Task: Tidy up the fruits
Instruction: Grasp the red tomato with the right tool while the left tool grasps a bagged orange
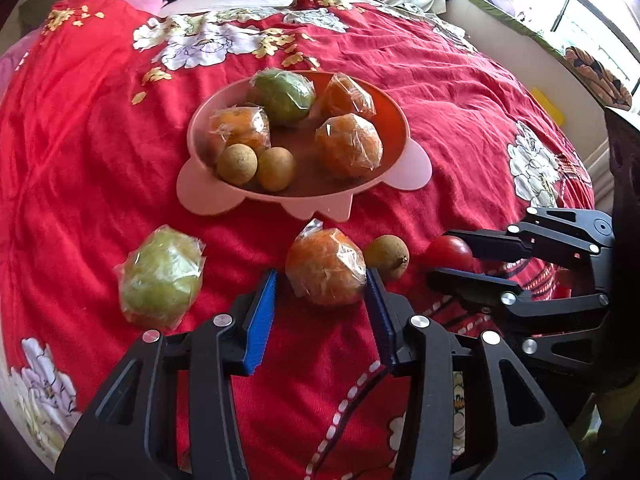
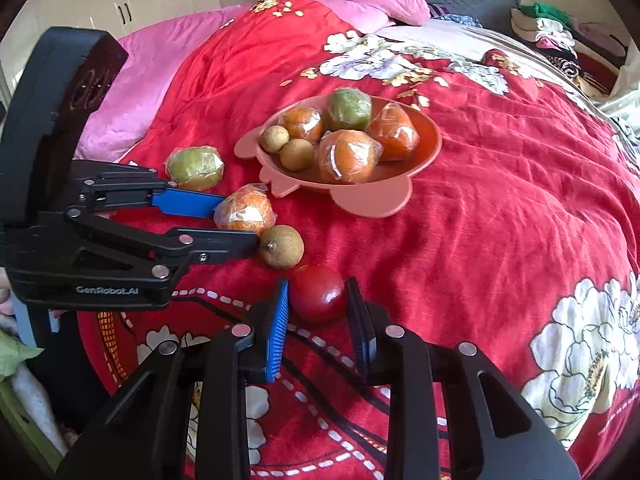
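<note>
**Both grippers closed on fruit, bowl waiting above**

Here, going left to right in the left wrist view, a wrapped green fruit (image 1: 160, 278) lies loose on the red bedspread (image 1: 100, 152) at lower left, well clear of either gripper. Next, at lower centre, the left gripper (image 1: 320, 280) has a wrapped orange (image 1: 325, 266) between its blue pads, which sit against the crinkled film on both sides; it reads as clamped, though the film hides how firm the hold is. Just to the right, a small brown fruit (image 1: 387, 257) touches or nearly touches the orange. Further right, the right gripper (image 1: 456, 258) is clamped on a red tomato (image 1: 449, 252).

The likely trouble:
- The plastic wrap could slide between the pads, so the orange may slip or rotate as it lifts.
- The brown fruit sits so close that a lift could nudge it rolling across the soft bedspread.
- The two grippers are near each other, so moving together toward the pink bowl (image 1: 224, 200) risks a clash.
- The tomato is smooth and soft, so too hard a squeeze could bruise it.

The bowl, above centre, already holds six fruits, so room for more is limited.
</note>
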Demonstrator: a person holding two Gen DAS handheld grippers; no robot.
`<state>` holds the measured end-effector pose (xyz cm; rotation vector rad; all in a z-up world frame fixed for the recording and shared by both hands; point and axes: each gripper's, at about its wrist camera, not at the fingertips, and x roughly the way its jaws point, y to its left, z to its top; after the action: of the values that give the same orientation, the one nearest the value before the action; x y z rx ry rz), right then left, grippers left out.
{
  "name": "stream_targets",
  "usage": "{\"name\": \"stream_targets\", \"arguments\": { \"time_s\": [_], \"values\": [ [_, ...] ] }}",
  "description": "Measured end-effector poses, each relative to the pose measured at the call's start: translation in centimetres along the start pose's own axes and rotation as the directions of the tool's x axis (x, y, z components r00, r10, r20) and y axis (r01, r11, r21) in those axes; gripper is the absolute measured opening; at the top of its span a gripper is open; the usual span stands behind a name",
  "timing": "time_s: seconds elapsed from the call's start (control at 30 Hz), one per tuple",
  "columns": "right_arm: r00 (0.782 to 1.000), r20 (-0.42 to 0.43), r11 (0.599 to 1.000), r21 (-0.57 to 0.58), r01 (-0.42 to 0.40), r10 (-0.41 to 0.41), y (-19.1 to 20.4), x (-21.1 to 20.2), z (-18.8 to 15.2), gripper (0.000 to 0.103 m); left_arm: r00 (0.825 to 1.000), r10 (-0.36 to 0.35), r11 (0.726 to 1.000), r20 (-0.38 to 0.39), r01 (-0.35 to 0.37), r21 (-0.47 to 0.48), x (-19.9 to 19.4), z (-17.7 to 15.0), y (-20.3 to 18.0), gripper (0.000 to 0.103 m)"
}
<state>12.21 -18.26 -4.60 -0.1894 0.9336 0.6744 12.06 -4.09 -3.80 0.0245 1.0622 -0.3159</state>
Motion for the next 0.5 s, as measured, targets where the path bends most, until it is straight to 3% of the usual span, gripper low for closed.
{"name": "stream_targets", "arguments": {
  "time_s": [0.27, 0.5],
  "values": [
    [1.0, 0.013, 1.0, 0.024, 0.012, -0.012, -0.7, -0.7, 0.2, 0.027, 1.0, -0.028, 1.0, -0.008, 0.028, -0.015, 0.7, 0.6, 0.4, 0.031],
    [0.999, 0.033, 0.999, 0.03, 0.024, -0.025, -1.2, -1.5, 0.7, 0.027, 0.998, -0.067, 0.997, 0.015, 0.067, -0.047, -1.0, 0.5, 1.2, 0.031]
  ]
}}
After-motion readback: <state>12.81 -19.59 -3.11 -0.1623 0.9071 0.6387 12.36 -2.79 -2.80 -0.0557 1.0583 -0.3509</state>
